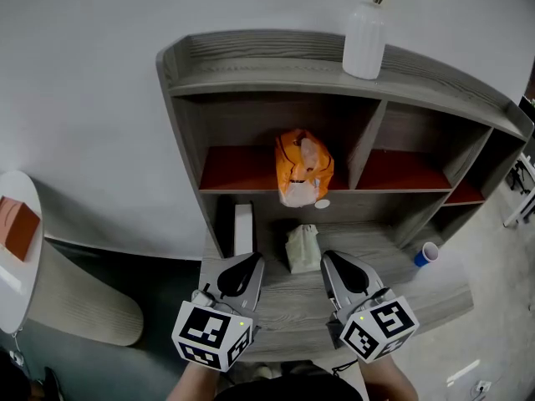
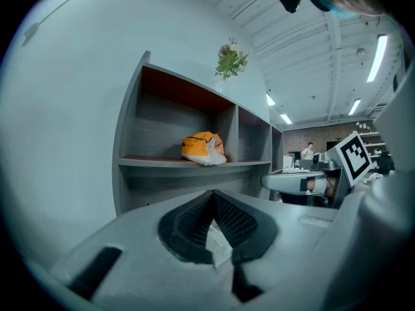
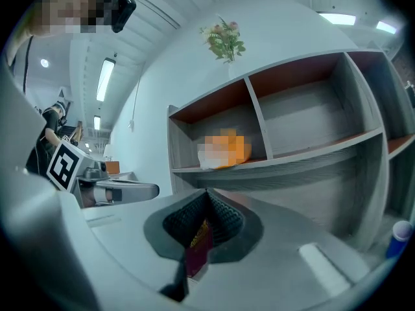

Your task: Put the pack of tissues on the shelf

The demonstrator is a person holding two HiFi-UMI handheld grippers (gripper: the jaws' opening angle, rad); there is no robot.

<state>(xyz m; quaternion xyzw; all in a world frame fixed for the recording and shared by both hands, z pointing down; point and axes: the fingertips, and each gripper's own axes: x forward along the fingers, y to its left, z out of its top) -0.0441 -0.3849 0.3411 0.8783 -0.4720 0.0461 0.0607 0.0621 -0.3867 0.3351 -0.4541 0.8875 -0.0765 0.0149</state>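
- Head view: a grey wood-grain shelf unit (image 1: pixel 267 61) with red-brown shelf boards stands against a white wall. On its top stands a white ribbed vase (image 1: pixel 364 40) with green leaves.
- A crumpled orange and white glossy bag (image 1: pixel 303 167) lies in the left compartment of the shelf unit, at its front edge.
- A pale greenish-white soft rectangular pack (image 1: pixel 303 247), by its look the pack of tissues, lies on the grey lower board (image 1: pixel 393 249) below that compartment. It is just ahead of the two grippers and between their lines.
- A white upright box (image 1: pixel 243 229) stands on the board to the left of the pack. A small blue cup (image 1: pixel 426 253) stands at the board's right end.
- The left gripper (image 1: pixel 249 266) hangs low over the board's near edge, its jaws closed tip to tip with nothing between them. In the left gripper view the pale pack shows through the gap below the tips.
- The right gripper (image 1: pixel 333 264) is beside it, jaws together as well. In the right gripper view a dark red flat thing (image 3: pixel 198 251) shows in the gap under the tips. I cannot tell whether it touches the jaws.
- A round white table (image 1: pixel 17 282) at far left carries an orange-brown box (image 1: pixel 17 228).
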